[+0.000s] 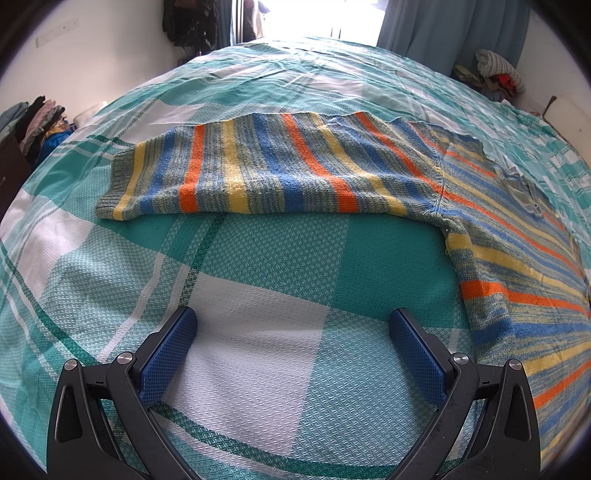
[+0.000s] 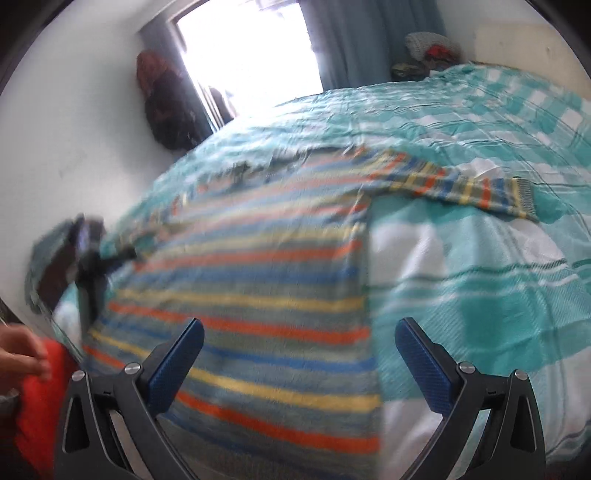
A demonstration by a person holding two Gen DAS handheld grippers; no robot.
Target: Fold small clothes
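A knitted sweater with orange, yellow, blue and grey-green stripes (image 1: 280, 166) lies spread flat on a bed covered by a teal-and-white checked woven bedspread (image 1: 258, 280). In the left wrist view one sleeve stretches out leftward from the sweater's body, ending in a ribbed grey-green cuff (image 1: 110, 184), while the body fans out toward the right edge of the view. A small grey-green collar part (image 1: 524, 188) sits on the body, past the sleeve seam.

The left tongs (image 1: 293, 325) hang over bare bedspread just beside the sweater, on the near side of the sleeve; their blue textured pads (image 1: 166, 358) stand wide apart with nothing between them and touch no cloth.

The right wrist view is blurred. There the sweater's body (image 2: 258, 295) fills the middle, and its other sleeve (image 2: 461, 188) runs out to the right across the bedspread. The right tongs (image 2: 299, 339) are also spread wide, holding nothing, poised above the sweater's lower right edge: one finger is over the stripes, the other over the bedspread beside it. Whether they touch the fabric cannot be told.

At the left of the sweater in that view, a dark blurred device (image 2: 74, 254) shows, and below it a person's hand (image 2: 22, 358) against a red-orange cloth (image 2: 40, 406).

Beyond the sweater, at the bed's far end, a bright window and blue-grey curtains (image 1: 454, 29) show.
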